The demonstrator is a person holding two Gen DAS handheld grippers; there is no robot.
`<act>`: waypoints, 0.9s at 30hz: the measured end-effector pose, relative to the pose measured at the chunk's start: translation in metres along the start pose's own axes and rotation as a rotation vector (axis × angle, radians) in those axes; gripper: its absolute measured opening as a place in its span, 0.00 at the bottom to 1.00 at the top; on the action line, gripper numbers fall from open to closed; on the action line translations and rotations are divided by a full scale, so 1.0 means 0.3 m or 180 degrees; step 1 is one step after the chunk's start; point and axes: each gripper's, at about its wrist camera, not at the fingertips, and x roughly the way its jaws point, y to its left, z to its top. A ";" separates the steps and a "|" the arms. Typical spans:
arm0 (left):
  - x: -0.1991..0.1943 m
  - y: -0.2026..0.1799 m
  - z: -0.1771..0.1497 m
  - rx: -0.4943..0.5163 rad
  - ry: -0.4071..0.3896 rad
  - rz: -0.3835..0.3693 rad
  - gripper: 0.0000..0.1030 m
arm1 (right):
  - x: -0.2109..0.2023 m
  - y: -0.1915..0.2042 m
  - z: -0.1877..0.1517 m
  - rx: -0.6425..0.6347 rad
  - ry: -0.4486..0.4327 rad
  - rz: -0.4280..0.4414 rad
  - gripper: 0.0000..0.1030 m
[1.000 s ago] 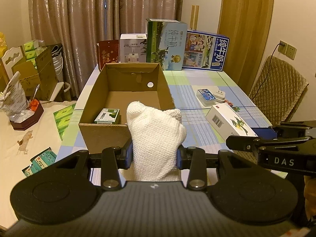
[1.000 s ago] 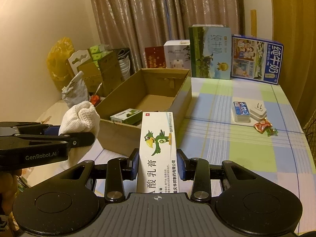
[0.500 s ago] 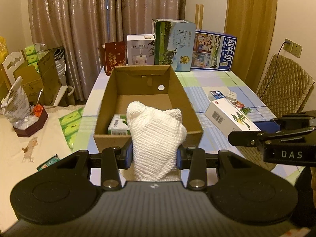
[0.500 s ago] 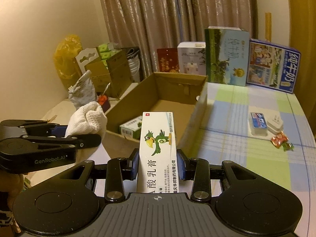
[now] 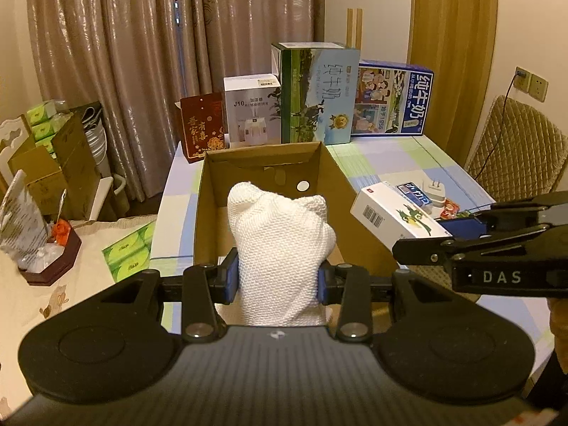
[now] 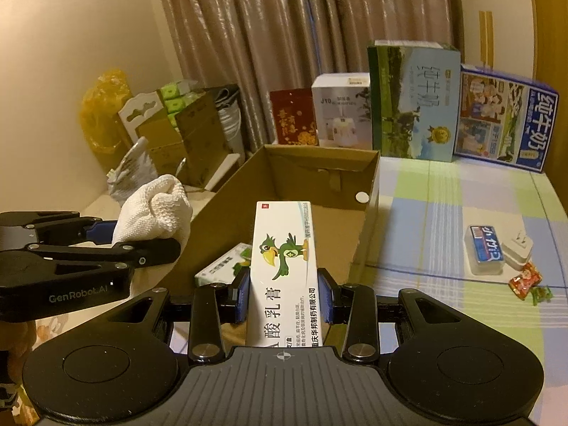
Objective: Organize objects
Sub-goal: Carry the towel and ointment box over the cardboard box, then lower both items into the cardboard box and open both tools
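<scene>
My left gripper (image 5: 277, 280) is shut on a bunched white knitted cloth (image 5: 280, 245), held over the near end of the open cardboard box (image 5: 340, 184). My right gripper (image 6: 284, 300) is shut on a long white ointment box with a green parrot (image 6: 284, 266), held over the box's near end (image 6: 365, 234). A small green-and-white carton (image 6: 220, 269) lies inside the box. In the right wrist view the left gripper (image 6: 156, 248) and cloth (image 6: 156, 213) are at left. In the left wrist view the right gripper (image 5: 419, 245) and ointment box (image 5: 394, 213) are at right.
On the checked tablecloth (image 6: 443, 213) lie a small blue-labelled case (image 6: 484, 248), a white plug adapter (image 6: 516, 250) and sweet wrappers (image 6: 525, 280). Milk cartons (image 6: 411, 99), a humidifier box (image 6: 339, 110) and a red box (image 6: 293, 117) stand at the back. A chair (image 5: 514, 145) is at right.
Both grippers have moved forward toward the cardboard box, which now looks nearer and more centred. Both still hold their objects.
</scene>
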 end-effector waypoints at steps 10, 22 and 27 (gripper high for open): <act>0.182 0.036 0.023 0.0052 0.0195 -0.0097 0.34 | 0.134 -0.070 0.026 0.0201 0.0060 -0.0062 0.34; 0.339 0.056 0.020 -0.0041 0.0240 -0.0101 0.57 | 0.192 -0.130 0.022 0.0353 0.0075 -0.0066 0.34; 0.312 0.077 -0.001 -0.0063 0.0212 -0.0062 0.57 | 0.202 -0.120 0.018 0.0361 0.0092 -0.0032 0.34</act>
